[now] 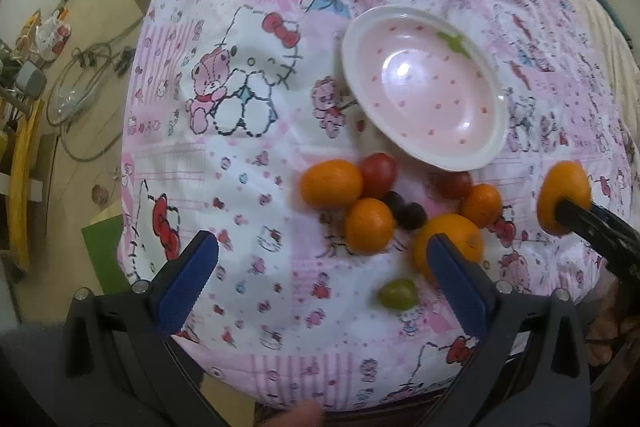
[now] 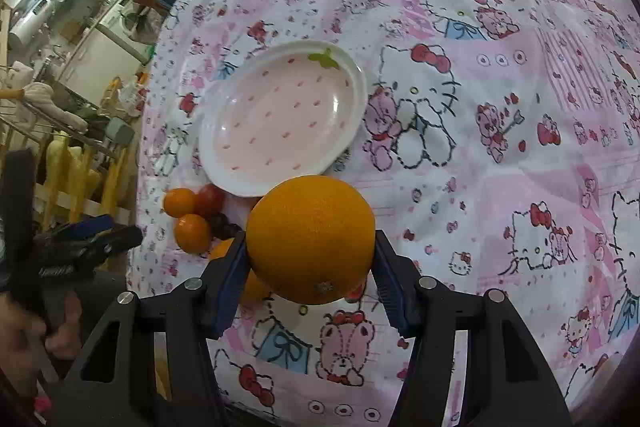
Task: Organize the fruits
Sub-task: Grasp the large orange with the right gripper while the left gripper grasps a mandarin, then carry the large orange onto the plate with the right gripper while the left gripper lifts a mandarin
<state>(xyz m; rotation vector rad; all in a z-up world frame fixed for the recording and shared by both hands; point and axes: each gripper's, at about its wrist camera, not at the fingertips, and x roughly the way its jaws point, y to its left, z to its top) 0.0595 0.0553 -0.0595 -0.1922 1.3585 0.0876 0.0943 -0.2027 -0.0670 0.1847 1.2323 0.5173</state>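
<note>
while the right gripper [image 2: 310, 259] clamped its fingers on the orange [image 2: 311, 239] just short of the plate [image 2: 224, 163], a jolt could roll it out, and the left gripper [image 1: 320, 287] gaped, holding nothing, beside the plate's fruit pile.

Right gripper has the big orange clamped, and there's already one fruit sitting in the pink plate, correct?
Not quite: the pink plate holds no fruit, as the right wrist view shows. The right gripper does have the big orange clamped.
</note>
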